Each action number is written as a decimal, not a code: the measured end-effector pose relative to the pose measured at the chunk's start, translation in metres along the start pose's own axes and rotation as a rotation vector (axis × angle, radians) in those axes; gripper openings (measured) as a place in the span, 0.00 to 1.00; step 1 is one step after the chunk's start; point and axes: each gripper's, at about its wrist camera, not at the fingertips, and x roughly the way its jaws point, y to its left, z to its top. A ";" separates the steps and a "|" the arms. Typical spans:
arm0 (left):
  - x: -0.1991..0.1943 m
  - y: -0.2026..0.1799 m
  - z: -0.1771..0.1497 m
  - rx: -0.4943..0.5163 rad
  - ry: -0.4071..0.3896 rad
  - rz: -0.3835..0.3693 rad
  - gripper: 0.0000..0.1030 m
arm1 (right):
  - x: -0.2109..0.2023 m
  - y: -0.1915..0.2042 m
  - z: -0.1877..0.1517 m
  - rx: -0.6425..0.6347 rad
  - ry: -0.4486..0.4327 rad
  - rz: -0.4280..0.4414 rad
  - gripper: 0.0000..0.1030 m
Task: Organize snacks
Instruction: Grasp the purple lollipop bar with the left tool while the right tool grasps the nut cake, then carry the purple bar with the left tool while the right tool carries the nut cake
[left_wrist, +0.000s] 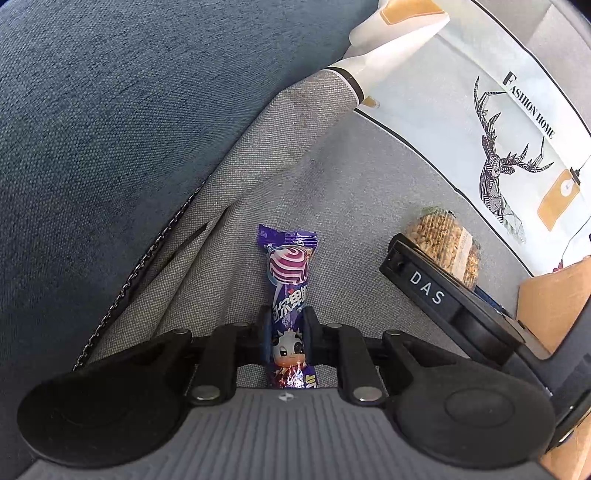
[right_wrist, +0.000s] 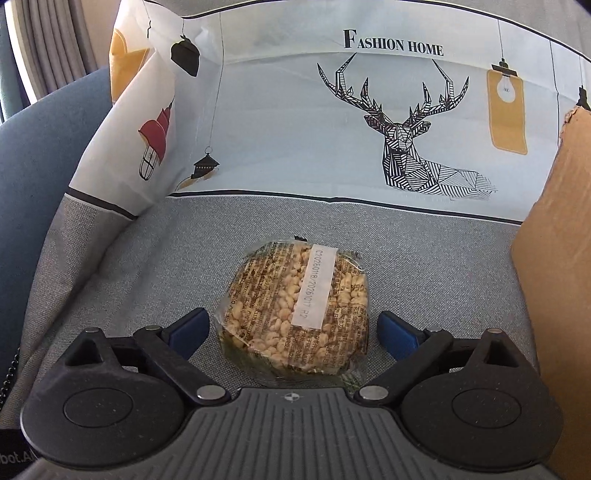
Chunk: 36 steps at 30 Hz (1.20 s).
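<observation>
Left wrist view: your left gripper (left_wrist: 286, 334) is clamped on the purple foil-wrapped lollipop (left_wrist: 287, 295); light, crinkly, grip mid-wrapper.
Right gripper (right_wrist: 291, 328): jaws apart, straddling the round puffed-grain cake in clear plastic (right_wrist: 295, 314), not touching.
Cake handling: light, brittle; squeeze its edges gently.
Container: grey fabric storage bin with deer print (right_wrist: 461, 258) holds the cake on its floor.

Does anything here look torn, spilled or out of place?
Only the cardboard at the right: its top edge looks ragged, as if torn. The puffed-grain cake and the lollipop are both sealed in intact wrappers; nothing has spilled.
</observation>
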 end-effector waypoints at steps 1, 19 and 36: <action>0.000 -0.001 0.000 0.002 0.000 0.001 0.17 | 0.000 0.001 0.000 -0.008 -0.005 -0.007 0.88; -0.010 0.008 0.000 -0.042 -0.023 -0.046 0.15 | -0.052 -0.009 -0.002 -0.002 -0.112 -0.017 0.81; -0.106 -0.023 -0.065 0.078 -0.179 -0.248 0.15 | -0.269 -0.055 -0.007 -0.110 -0.388 0.111 0.81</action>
